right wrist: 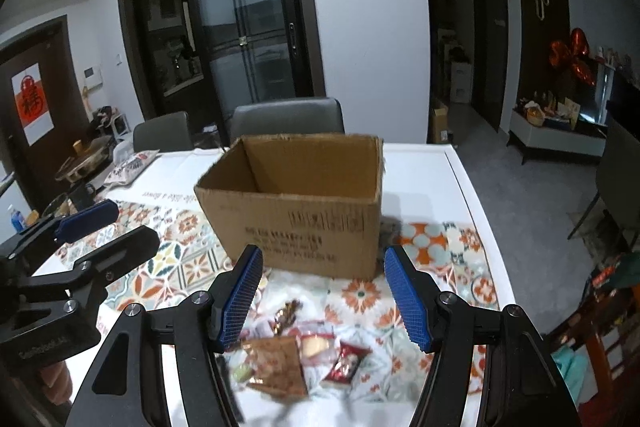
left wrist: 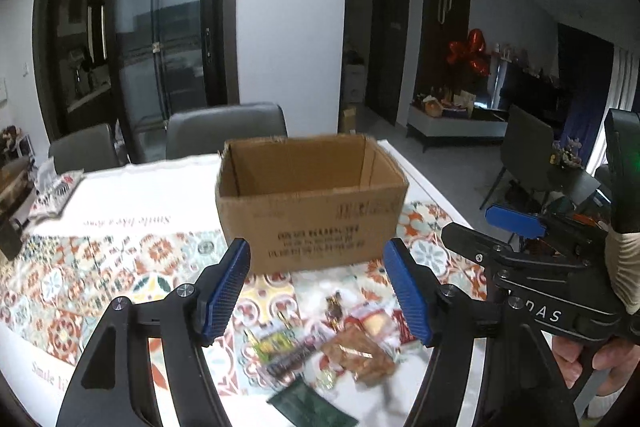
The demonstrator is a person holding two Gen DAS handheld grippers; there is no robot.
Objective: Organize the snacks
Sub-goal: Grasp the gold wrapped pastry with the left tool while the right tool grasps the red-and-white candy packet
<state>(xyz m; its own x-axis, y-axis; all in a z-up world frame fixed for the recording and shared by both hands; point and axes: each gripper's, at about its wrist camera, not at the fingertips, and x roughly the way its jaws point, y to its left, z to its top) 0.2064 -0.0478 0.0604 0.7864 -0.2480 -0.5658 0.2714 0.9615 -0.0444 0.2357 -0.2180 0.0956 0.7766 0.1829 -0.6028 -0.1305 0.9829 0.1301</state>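
Note:
An open, empty-looking cardboard box [left wrist: 312, 203] stands on the patterned tablecloth; it also shows in the right wrist view [right wrist: 296, 211]. A loose pile of wrapped snacks [left wrist: 320, 347] lies in front of it, with a tan packet [right wrist: 276, 363] and a red packet [right wrist: 346, 363] in the right wrist view. My left gripper [left wrist: 320, 291] is open and empty above the pile. My right gripper [right wrist: 324, 295] is open and empty above the same pile. The right gripper shows at the right of the left view [left wrist: 516, 223]; the left gripper shows at the left of the right view [right wrist: 88, 219].
Two grey chairs [left wrist: 224, 127] stand behind the table. Cloth items and a pot [right wrist: 84, 155] sit at the table's far left. The table's right edge [right wrist: 480, 211] drops to the floor. A dark green packet [left wrist: 308, 403] lies near the front edge.

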